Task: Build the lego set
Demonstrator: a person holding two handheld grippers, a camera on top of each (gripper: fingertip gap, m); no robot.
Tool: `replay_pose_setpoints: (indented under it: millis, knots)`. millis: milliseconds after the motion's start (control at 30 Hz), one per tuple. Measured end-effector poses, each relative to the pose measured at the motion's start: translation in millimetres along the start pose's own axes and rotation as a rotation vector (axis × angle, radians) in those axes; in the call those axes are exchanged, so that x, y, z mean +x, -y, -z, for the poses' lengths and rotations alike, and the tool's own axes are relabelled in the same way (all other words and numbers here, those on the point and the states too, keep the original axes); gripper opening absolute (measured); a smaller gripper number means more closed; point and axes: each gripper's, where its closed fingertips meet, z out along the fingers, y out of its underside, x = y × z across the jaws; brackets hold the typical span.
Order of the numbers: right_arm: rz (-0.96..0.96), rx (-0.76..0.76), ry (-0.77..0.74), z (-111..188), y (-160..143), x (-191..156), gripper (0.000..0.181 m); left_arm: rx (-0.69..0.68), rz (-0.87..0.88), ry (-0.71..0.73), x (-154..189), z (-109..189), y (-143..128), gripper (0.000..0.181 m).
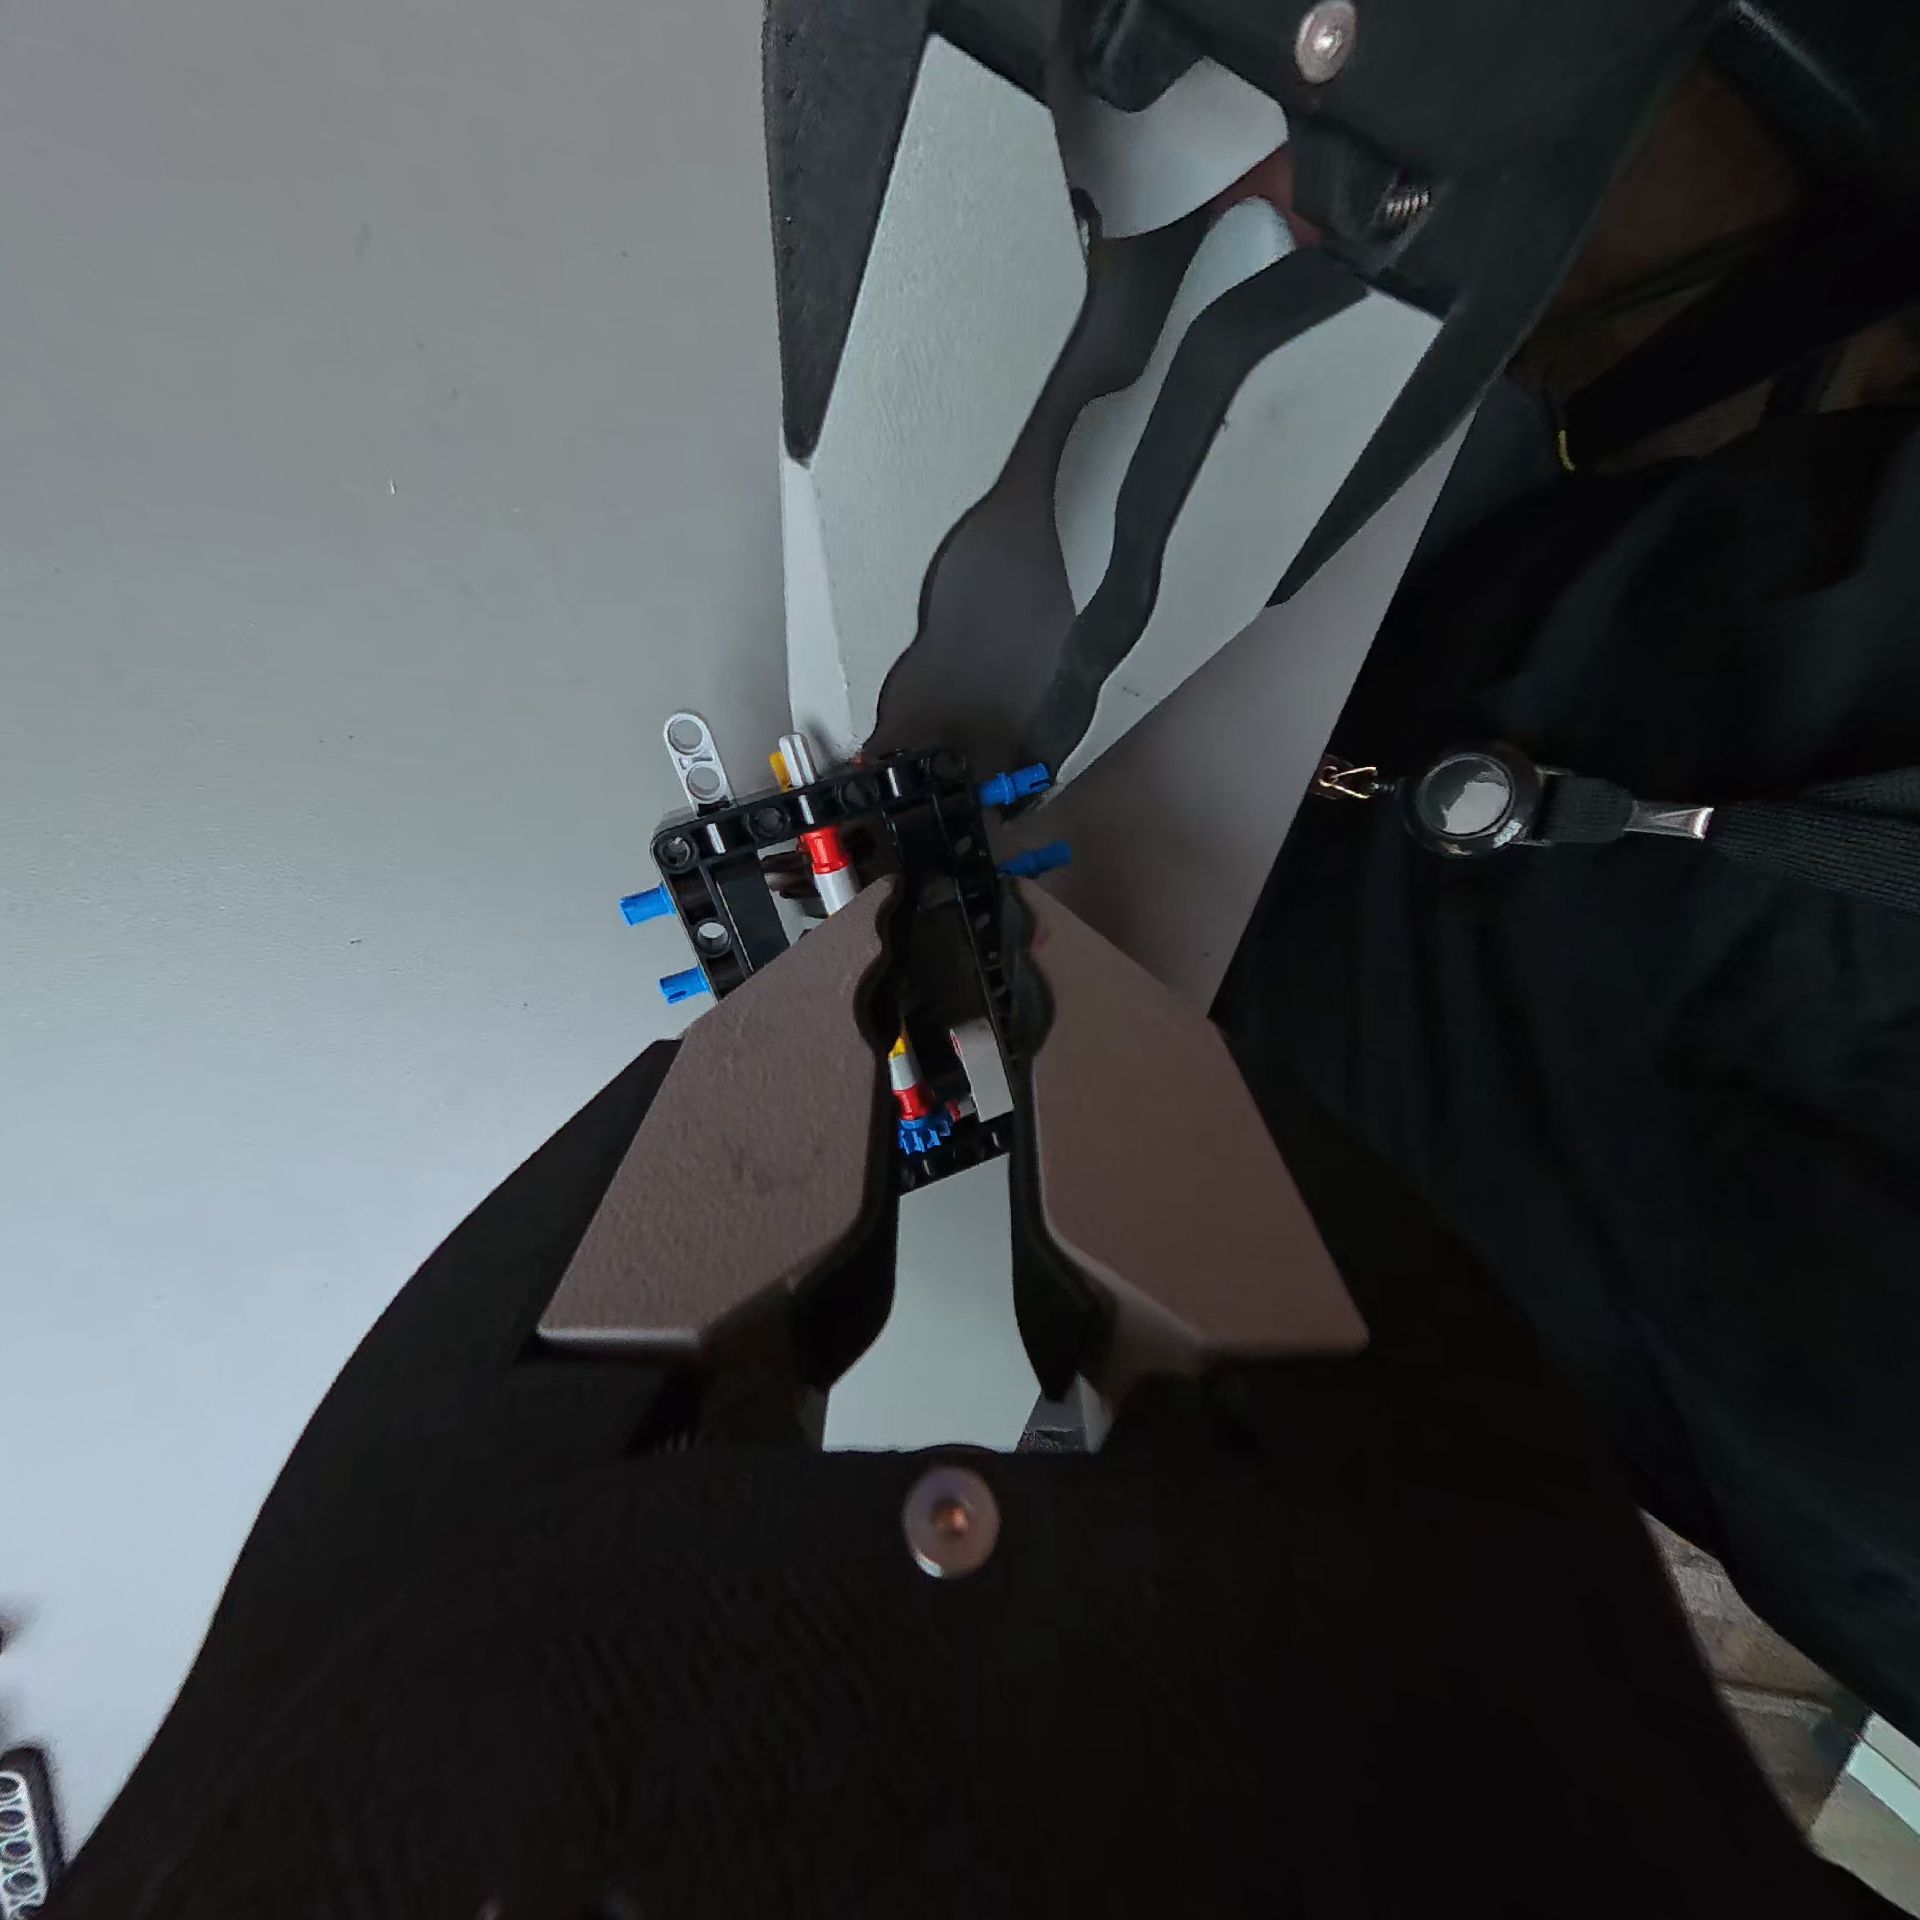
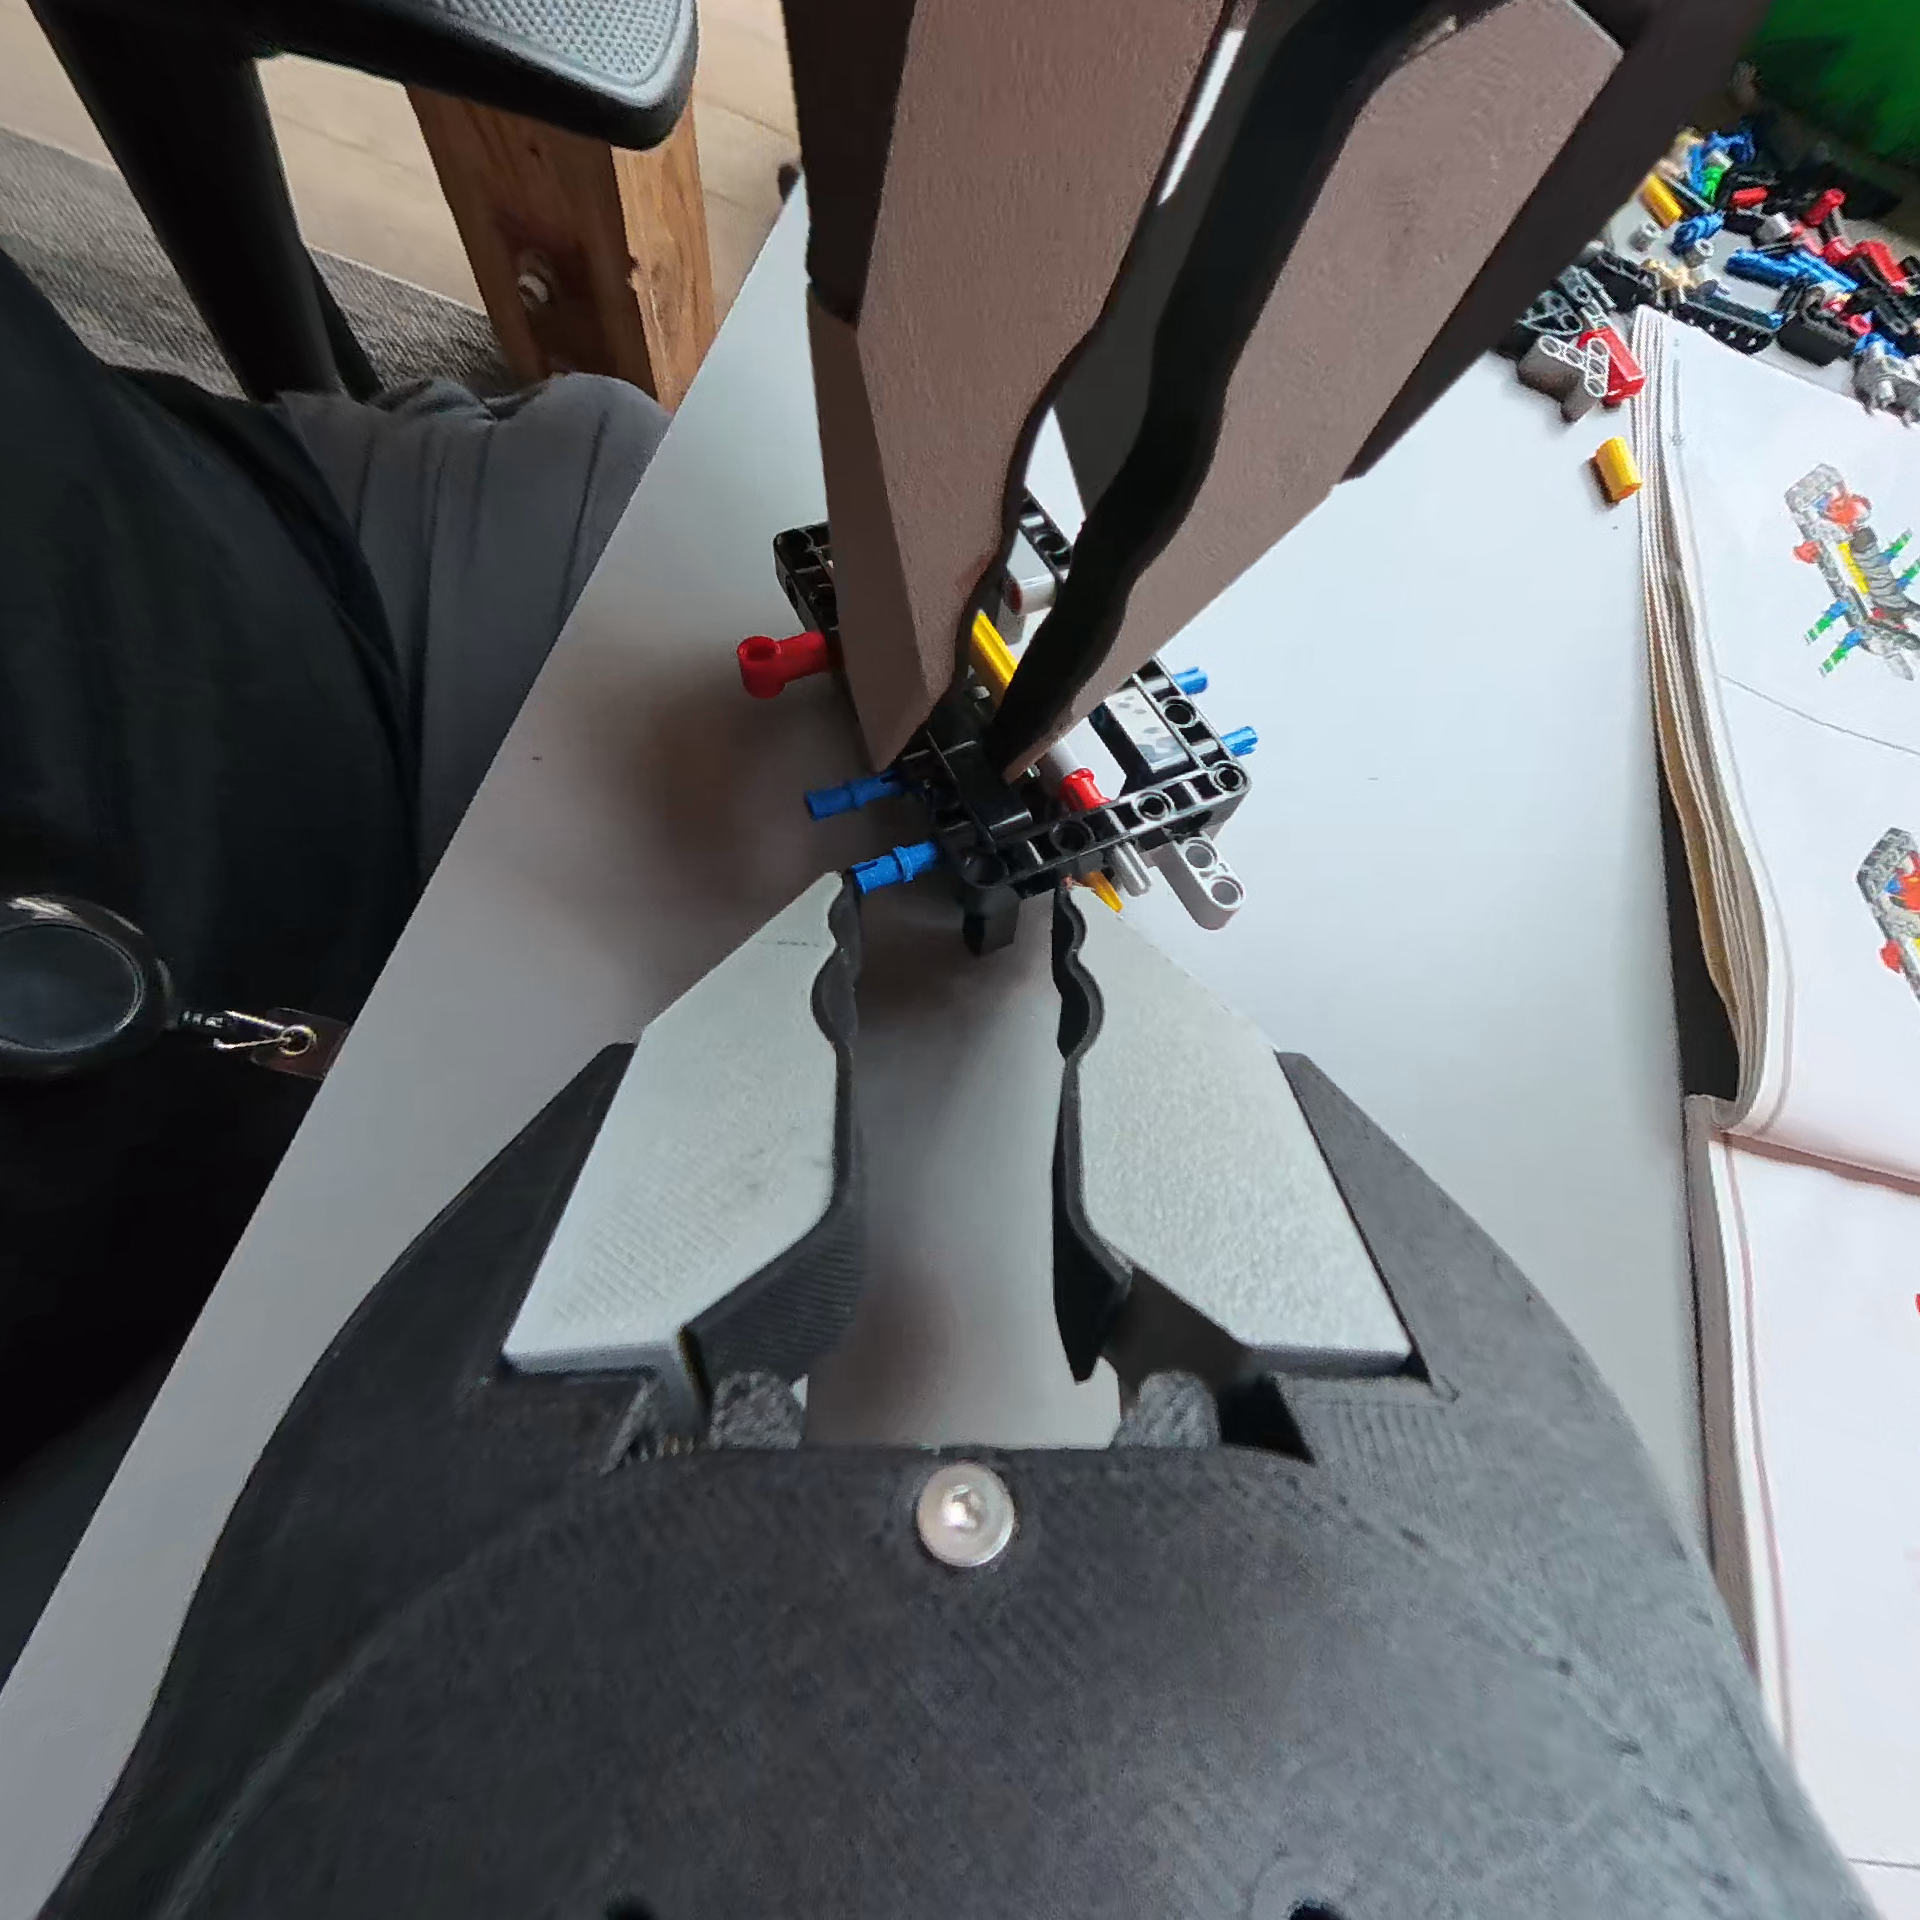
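The left gripper (image 1: 951, 935) fingers clench the lego frame (image 2: 1081, 800); the right gripper (image 2: 956, 914) fingers wait spread, just beside its near edge.

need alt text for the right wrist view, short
A partly built black lego frame with blue pins sits on a white table, gripped from above by the left tool. The right tool is open just in front of the frame. An open instruction booklet and a pile of loose pieces lie to the right.
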Motion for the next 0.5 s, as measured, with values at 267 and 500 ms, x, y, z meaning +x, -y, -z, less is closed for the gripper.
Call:
replay_pose_setpoints:
  millis: [267,500]
  knots:
    - [0.027,-0.052,-0.025,-0.4,-2.6,1.9,0.033,-0.048,-0.019,0.019,-1.6,-1.4,1.1,0.014]
    - [0.077,-0.091,-0.053,-1.4,-2.8,3.6,0.032,-0.061,-0.006,-0.001,-2.7,-0.7,1.0,0.013]
